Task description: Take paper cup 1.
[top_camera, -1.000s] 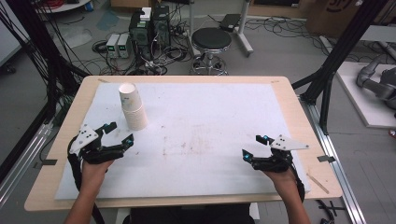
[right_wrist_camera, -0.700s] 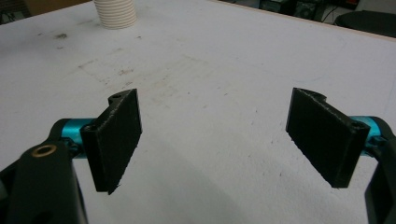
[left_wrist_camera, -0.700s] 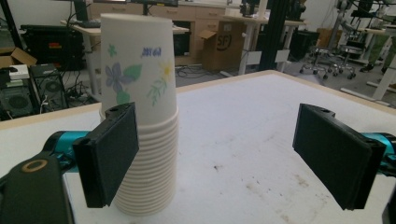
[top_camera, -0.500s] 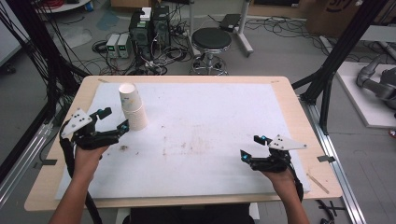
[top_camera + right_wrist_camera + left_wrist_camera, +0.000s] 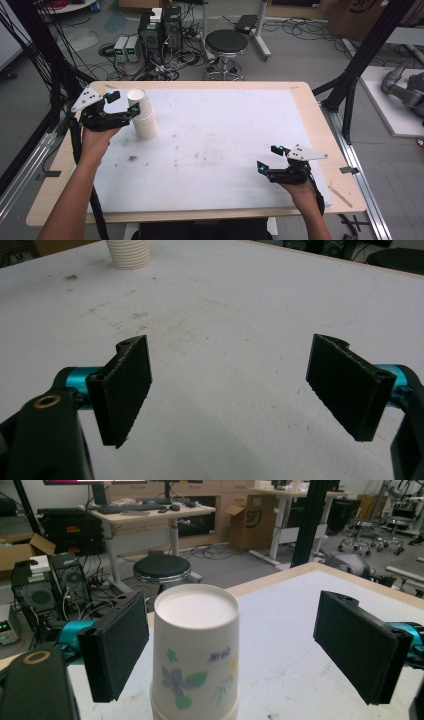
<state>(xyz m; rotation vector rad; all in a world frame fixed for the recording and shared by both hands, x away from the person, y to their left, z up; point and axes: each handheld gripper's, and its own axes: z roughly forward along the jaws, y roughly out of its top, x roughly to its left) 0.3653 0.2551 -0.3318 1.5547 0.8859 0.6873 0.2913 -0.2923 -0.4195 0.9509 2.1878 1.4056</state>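
A stack of white paper cups point(image 5: 142, 117) stands upside down at the far left of the white mat point(image 5: 225, 130). The top cup point(image 5: 195, 650) has a flower print. My left gripper point(image 5: 125, 103) is open at the stack's upper part, coming in from its left. In the left gripper view the top cup stands between the jaws of the left gripper point(image 5: 236, 647), close to the left jaw and well apart from the right one. My right gripper point(image 5: 268, 158) hovers open over the mat's near right. Nothing is between the jaws of the right gripper point(image 5: 232, 390), and the cup stack point(image 5: 128, 252) shows far off.
The wooden table point(image 5: 320, 135) frames the mat. Faint brown stains point(image 5: 200, 155) mark the mat's middle. Beyond the far edge stand a black stool point(image 5: 226, 42) and computer boxes point(image 5: 160, 27) among floor cables. Black frame posts rise at both sides.
My left gripper has moved from the near left of the mat away toward the far left, up to the cup stack, and its jaws now bracket the top cup. The right gripper has barely shifted.
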